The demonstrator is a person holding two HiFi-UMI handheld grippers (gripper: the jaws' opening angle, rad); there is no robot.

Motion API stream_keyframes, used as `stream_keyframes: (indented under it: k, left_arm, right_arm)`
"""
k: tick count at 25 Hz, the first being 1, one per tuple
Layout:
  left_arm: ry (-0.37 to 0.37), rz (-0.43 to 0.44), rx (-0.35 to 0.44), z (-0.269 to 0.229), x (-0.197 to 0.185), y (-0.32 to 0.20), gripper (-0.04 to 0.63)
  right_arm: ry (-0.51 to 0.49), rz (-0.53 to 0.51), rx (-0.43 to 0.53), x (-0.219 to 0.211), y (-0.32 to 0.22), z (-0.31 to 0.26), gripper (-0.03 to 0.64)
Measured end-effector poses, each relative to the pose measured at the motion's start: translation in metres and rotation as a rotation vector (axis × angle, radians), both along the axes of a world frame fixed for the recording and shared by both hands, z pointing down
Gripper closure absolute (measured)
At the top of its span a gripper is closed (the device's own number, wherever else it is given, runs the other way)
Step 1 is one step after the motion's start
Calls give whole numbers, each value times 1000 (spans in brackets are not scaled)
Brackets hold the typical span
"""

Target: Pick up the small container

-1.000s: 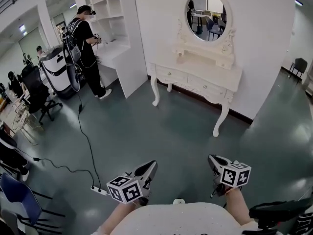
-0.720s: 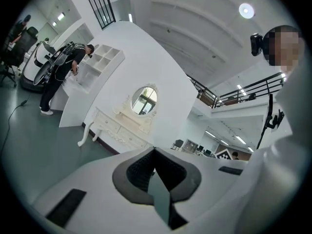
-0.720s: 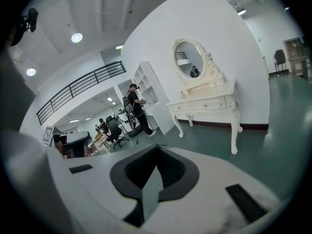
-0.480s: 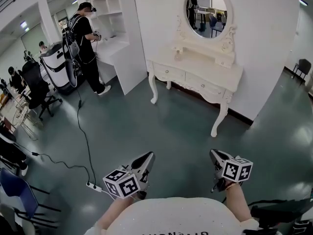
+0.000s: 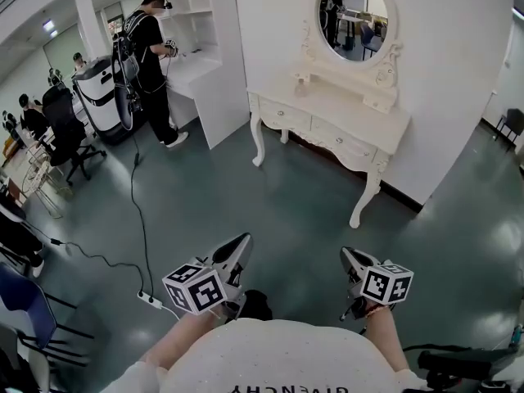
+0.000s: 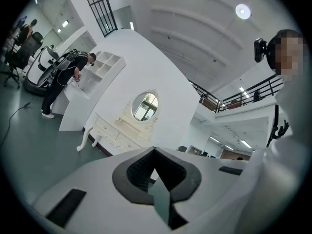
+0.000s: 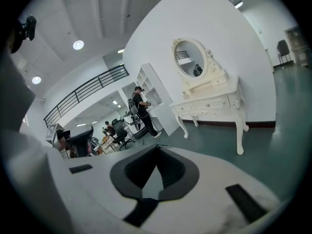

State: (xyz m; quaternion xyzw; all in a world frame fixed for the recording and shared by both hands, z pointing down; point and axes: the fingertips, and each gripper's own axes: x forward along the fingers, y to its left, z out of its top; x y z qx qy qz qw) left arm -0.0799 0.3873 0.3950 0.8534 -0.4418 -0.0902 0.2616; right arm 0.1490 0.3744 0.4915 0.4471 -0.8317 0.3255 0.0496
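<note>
A white dressing table (image 5: 344, 113) with an oval mirror (image 5: 354, 16) stands against the far wall, some steps ahead of me. On its top, left of the mirror base, stands a small pale object (image 5: 300, 88), too small to identify. My left gripper (image 5: 245, 238) and right gripper (image 5: 343, 253) are held low in front of my body, pointing toward the table, both shut with nothing between the jaws. The left gripper view shows its jaws (image 6: 155, 150) meeting at the tips, with the table (image 6: 114, 130) far beyond. The right gripper (image 7: 157, 146) looks the same.
A person in black (image 5: 154, 64) stands at a white shelf unit (image 5: 201, 56) at the back left. A black cable (image 5: 135, 219) runs over the green floor to a power strip (image 5: 149, 300). Office chairs (image 5: 61, 142) and a white cart (image 5: 100, 97) stand at the left.
The view has shifted forward and a dark shoe now shows between the grippers. Both grippers stay shut and have drifted slightly up and left in the head view.
</note>
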Motion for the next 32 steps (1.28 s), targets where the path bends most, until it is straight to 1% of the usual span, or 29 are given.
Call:
stream_keyframes:
  k: [3,7,10,12,14,17,19,21,23,25,28,32]
  left_arm:
    - [10,20,3,-1,14,-3,594]
    - [8,32,-1,-1,22,-14,594]
    - [10,27,-22,1,24,-27,594]
    - [35,17,-44,1,24,-37,595]
    - [53,24,-52,-1,27,-47,594]
    - [44,53,-57,1,35,-64,594]
    - [46,80,-74,8,42,-78,594]
    - [40,102,-81,16,50,-91,594]
    - [22,105,-68,24,60,-111,594]
    - [24,107,-70,29,74,-143,594]
    - [72,152,-83,27,114,-193,594]
    - [88,234,-60,13,168,-247,594]
  right_arm:
    - [8,5,-1,11,1,2,612]
    - [-7,44,-28,19,-5,14,612]
    - [24,45,16,16,-9,11,612]
    - [62,50,46,20,-13,9,612]
    - [69,66,58,29,-21,6,612]
    - [13,73,37,39,-35,7,612]
    - [-5,45,9,40,-42,14,612]
    - [21,23,-25,46,-48,25,612]
    - [51,28,-54,59,-56,36,612]
    - [68,38,-79,73,-70,44,612]
    - [109,78,-107,106,-96,45,612]
    - [115,142,-80,144,-142,24,612]
